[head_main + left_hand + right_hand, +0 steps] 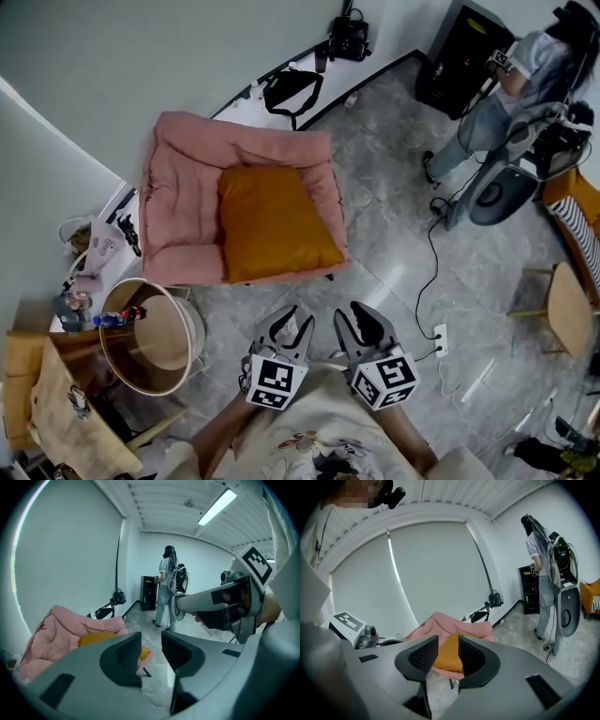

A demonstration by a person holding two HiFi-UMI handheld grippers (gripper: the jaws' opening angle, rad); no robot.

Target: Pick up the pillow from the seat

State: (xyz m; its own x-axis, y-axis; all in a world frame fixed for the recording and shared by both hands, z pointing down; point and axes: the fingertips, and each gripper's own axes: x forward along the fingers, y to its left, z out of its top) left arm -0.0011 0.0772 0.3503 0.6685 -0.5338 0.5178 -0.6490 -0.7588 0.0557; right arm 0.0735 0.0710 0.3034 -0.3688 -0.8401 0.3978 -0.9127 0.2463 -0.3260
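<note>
— Where's the pillow [277, 220]?

— Lying flat in the hollow of the pink seat [183, 187], between its two padded arms, orange against the pink. Its near corner reaches the seat's front edge.

— And whoever is holding the tools?

— Standing on the grey floor [394, 216] in front of the seat, with both tools held close to the body. From there the pillow is at about eleven o'clock, well apart from either tool.

— Has the left tool [287, 325] got anything?

— No. Its jaws stand a narrow gap apart with only distant floor showing between them. Seen along the left tool [151, 645], the pillow [96, 638] and seat [56, 630] sit off at nine o'clock.

— The right tool [361, 319]?

— Much the same, with the jaws parted a little and nothing in them. The right tool [447, 651] points straight at the seat [440, 623], so the pillow [449, 660] shows through the gap, far beyond the pads.

— Anything else about?

— A round wooden basket [150, 337] on the floor at nine o'clock of the left tool. A white power strip [439, 339] is at three o'clock of the right. Another person [506, 84] stands at two o'clock, near the far wall.
</note>
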